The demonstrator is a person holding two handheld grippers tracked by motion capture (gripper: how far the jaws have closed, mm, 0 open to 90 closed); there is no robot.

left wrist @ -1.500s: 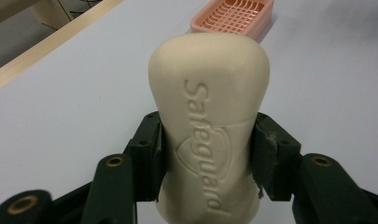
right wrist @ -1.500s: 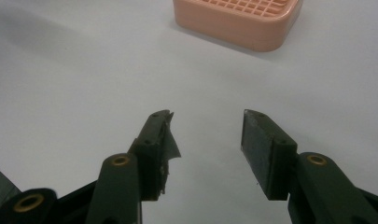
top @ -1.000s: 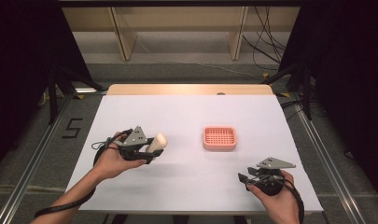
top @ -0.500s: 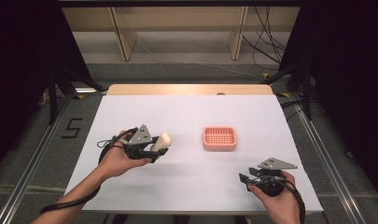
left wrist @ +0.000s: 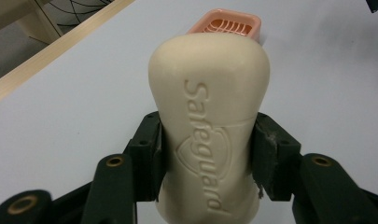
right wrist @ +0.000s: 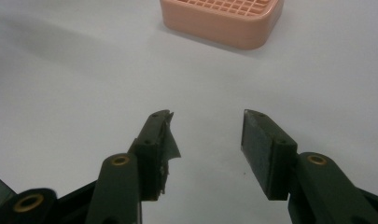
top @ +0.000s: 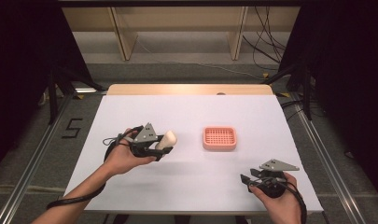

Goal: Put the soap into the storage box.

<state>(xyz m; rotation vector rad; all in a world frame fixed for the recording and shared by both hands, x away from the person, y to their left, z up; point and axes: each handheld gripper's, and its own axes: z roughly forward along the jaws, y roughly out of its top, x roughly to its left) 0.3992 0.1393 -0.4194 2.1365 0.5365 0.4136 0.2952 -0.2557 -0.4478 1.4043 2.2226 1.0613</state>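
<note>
- Carrying the bar of soap to the pink soap dish looks like the step in hand; the left hand-held gripper is clamped on the bar's lower half, both pads pressed flat against its sides, with the embossed face toward the camera that rides on it.
- Keeping that squeeze steady matters, since the bar is smooth and rounded and could slide out forward if the pads loosen or the wrist tips down sharply.
- Locating the pieces: the soap hangs above the white bench, left of its middle, and the dish sits near the middle, a little toward the right edge, well apart from the bar.
- Lining up comes next: from the left gripper view the dish peeks out just behind the top of the bar, so the heading is already close.
- Lowering the bar flat onto the dish's grid before letting go would avoid a drop or a nudge that shifts the light dish.
- Leaving the right hand-held gripper where it is seems wise; its jaws stand apart with nothing between them, near the front right corner, and it could steady the dish if it slides.
</note>
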